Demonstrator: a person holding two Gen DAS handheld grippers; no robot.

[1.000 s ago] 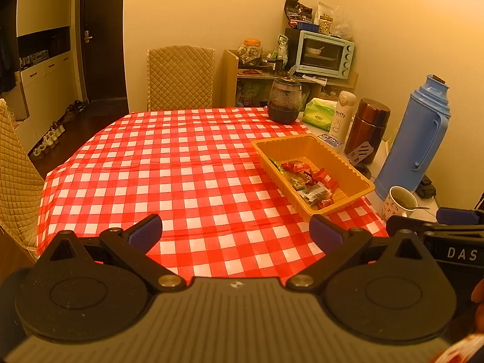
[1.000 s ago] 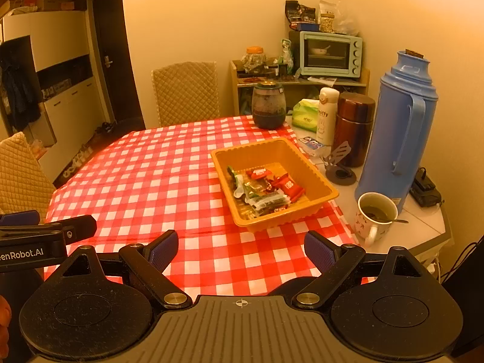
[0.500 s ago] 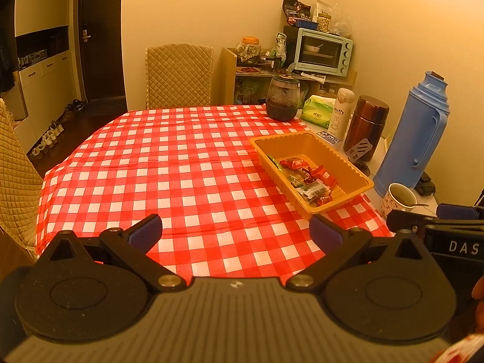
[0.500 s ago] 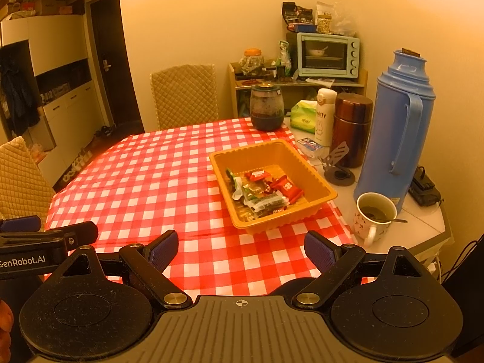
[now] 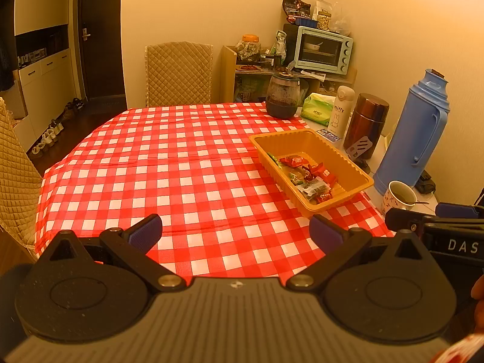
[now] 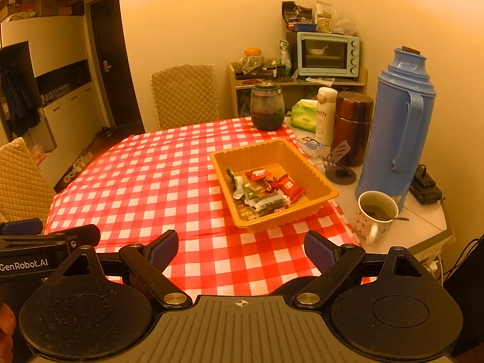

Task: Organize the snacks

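Observation:
An orange plastic tray (image 5: 357,173) (image 6: 328,188) sits at the right side of the red-checked table (image 5: 169,169) (image 6: 145,178). Several wrapped snacks (image 5: 311,178) (image 6: 266,190), red, green and clear, lie inside it. My left gripper (image 5: 235,232) hovers open over the table's near edge, well short of the tray, with nothing between its blue pads. My right gripper (image 6: 240,247) is also open and empty, just in front of the tray. Each gripper's side shows at the edge of the other's view.
Right of the tray stand a blue thermos (image 6: 396,127), a brown flask (image 6: 352,127), a white bottle (image 6: 325,115), a mug with a spoon (image 6: 375,214) and a phone stand (image 6: 340,163). A dark jar (image 6: 267,106) sits at the far edge. Padded chairs (image 5: 178,74) flank the table.

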